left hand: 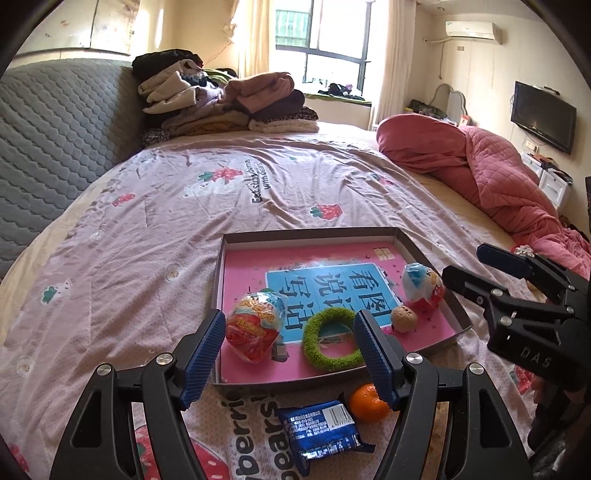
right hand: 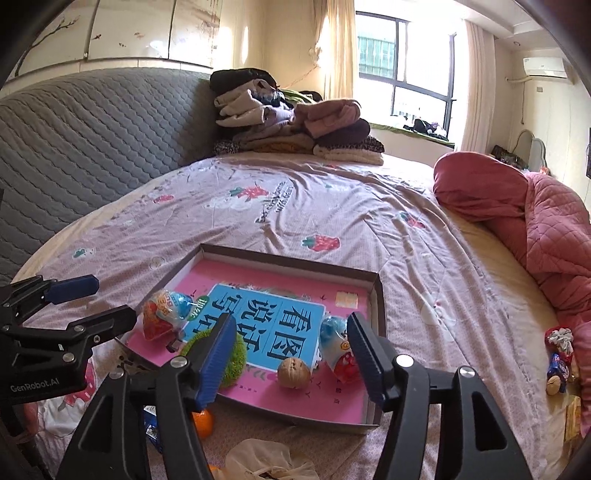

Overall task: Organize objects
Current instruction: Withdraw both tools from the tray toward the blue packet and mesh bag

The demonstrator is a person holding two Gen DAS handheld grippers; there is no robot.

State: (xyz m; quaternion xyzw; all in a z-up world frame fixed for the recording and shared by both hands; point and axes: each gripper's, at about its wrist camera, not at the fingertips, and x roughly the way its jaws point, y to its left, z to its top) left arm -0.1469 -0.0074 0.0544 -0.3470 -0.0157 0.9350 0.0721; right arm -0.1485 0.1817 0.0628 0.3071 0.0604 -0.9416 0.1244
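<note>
Folded clothes pile [left hand: 225, 103] by grey headboard [left hand: 55, 140], pink quilt [left hand: 498, 177], wall television [left hand: 543, 116], air conditioner [left hand: 472, 31].

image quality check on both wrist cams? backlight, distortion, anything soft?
Left wrist view: window blown out, strong fisheye bend on the bed edge, dark corner vignette; tray and green ring sharp. Right wrist view: same window overexposed, glare on the glossy headboard panels, walnut crisp, the plastic bag at the bottom edge slightly soft.

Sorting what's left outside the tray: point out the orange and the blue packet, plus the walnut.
orange [left hand: 367, 403], left wrist view, its peel.
blue packet [left hand: 320, 428], left wrist view, its printed face.
walnut [right hand: 293, 373], right wrist view, its shell.
</note>
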